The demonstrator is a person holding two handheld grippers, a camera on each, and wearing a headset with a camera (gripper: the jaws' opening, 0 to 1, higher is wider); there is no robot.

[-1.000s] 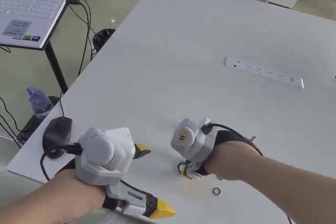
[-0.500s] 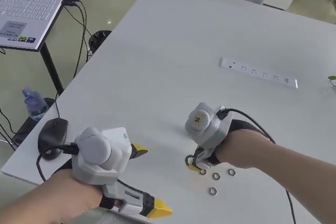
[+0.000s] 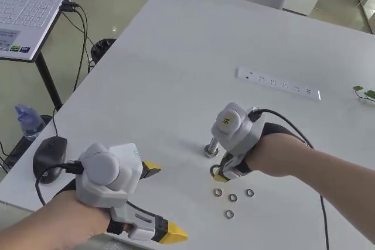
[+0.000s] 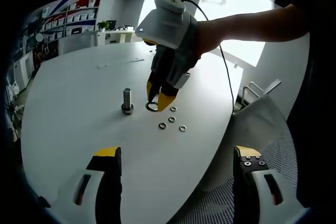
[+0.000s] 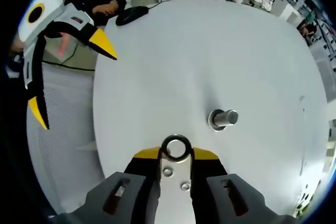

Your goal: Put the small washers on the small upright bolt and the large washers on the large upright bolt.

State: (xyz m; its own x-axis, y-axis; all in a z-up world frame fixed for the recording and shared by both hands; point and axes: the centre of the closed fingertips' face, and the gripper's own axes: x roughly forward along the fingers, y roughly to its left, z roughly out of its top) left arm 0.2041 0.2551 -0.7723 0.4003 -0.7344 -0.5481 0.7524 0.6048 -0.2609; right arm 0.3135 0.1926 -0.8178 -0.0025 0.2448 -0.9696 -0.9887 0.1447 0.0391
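An upright steel bolt [image 3: 211, 147] stands on the white table [image 3: 176, 68]. My right gripper [image 3: 219, 174] hovers just beside it, shut on a large washer [image 5: 177, 138] held flat at its tips. In the right gripper view the bolt [image 5: 223, 118] lies just ahead and to the right of those tips. Several small washers [image 3: 232, 197] lie loose on the table near that gripper. The left gripper view shows the bolt [image 4: 127, 100] and the washers [image 4: 171, 119]. My left gripper [image 3: 162, 202] hangs open at the table's near edge, with nothing between its yellow tips.
A white power strip [image 3: 278, 83] lies further back on the table. At the left edge rest a black mouse [image 3: 48, 153] and its cable. A laptop [image 3: 23, 10] sits on a stand beyond the table, and a bottle [image 3: 28, 120] stands on the floor.
The head camera has shifted. My right gripper has moved away from the loose washers toward the bolt, which it no longer hides. The left gripper has stayed open in place.
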